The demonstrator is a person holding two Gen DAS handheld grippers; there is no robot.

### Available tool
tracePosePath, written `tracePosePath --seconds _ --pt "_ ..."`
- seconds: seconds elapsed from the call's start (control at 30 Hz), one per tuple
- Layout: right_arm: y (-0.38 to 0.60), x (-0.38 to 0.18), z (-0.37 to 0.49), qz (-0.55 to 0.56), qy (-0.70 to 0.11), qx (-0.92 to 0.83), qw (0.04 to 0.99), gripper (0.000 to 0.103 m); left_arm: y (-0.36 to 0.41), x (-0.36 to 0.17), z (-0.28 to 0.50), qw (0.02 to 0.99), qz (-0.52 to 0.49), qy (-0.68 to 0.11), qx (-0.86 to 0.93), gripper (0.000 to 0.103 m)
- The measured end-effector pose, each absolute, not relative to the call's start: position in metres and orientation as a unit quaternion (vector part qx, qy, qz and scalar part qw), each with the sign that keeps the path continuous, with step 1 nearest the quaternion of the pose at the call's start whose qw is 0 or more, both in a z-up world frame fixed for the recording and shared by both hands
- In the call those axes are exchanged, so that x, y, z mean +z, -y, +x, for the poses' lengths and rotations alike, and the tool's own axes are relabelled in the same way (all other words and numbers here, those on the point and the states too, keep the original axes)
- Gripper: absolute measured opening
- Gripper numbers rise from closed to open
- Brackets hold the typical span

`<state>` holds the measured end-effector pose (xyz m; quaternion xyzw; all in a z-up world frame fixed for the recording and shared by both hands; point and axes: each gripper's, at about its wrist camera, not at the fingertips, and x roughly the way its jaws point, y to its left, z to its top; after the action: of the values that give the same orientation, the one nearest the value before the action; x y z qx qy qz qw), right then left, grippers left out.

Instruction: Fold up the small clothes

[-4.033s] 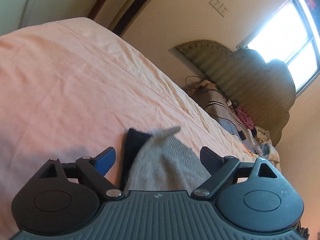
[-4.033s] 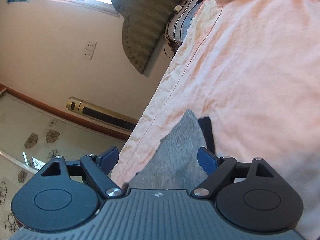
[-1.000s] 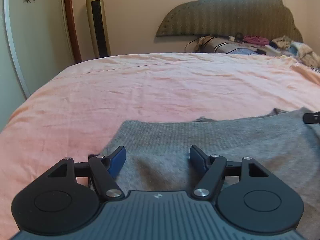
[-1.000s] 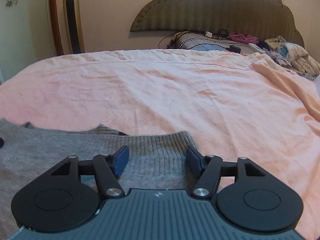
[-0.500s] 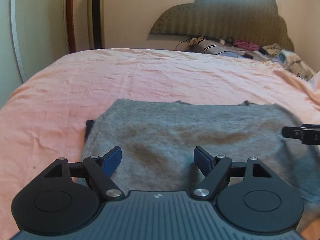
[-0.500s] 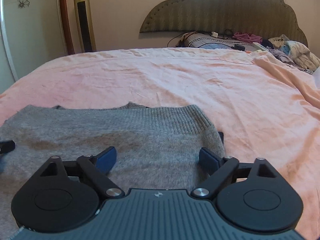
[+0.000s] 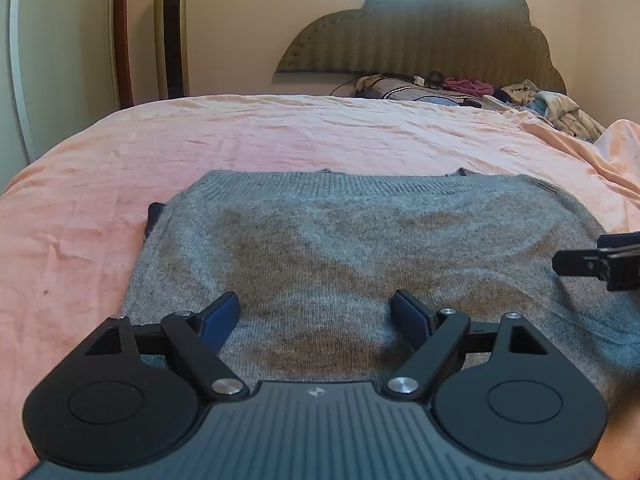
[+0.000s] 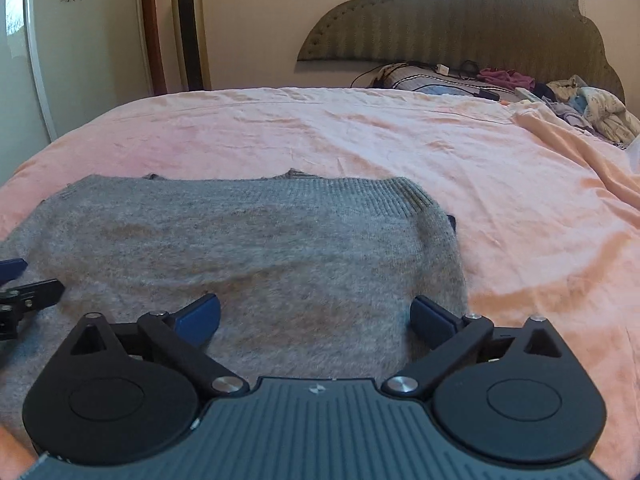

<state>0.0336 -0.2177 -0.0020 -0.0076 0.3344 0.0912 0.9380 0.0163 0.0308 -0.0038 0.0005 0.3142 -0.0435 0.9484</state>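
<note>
While the left gripper (image 7: 316,316) hovers spread over it, the grey sweater (image 7: 360,240) lies flat near the bed's (image 7: 280,136) foot edge. Seen from the right gripper (image 8: 316,316), equally agape, the knit looks soft, light; pinch corners.

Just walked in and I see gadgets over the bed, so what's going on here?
A person is folding small clothes with a handheld gripper in each hand. A grey knitted garment lies flat on the pink bedsheet, with a bit of dark fabric showing at its side. The left gripper and right gripper both hang open over the garment's near edge, gripping nothing. More clothes are piled by the headboard.
</note>
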Motion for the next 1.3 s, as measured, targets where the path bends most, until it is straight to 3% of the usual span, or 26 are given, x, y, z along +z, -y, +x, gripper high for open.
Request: tracePosePath --seconds 0.33,0.4,0.53,1.3 --pt "0.216 -0.022 0.019 -0.042 -0.323 0.105 0.94 0.103 -0.024 0.009 0.003 0.933 0.004 -0.361 -0.005 0.084" --pt "0.216 -0.022 0.018 -0.041 -0.322 0.105 0.94 0.103 -0.025 0.005 -0.003 0.931 0.0 -0.364 -0.003 0.088" --pt "0.216 -0.022 0.015 -0.041 -0.321 0.102 0.941 0.103 -0.021 -0.007 -0.014 0.944 0.018 -0.331 0.001 0.092" --pt "0.209 -0.024 -0.017 -0.021 -0.323 0.075 0.943 0.103 -0.021 -0.007 -0.014 0.944 0.015 -0.33 0.002 0.095"
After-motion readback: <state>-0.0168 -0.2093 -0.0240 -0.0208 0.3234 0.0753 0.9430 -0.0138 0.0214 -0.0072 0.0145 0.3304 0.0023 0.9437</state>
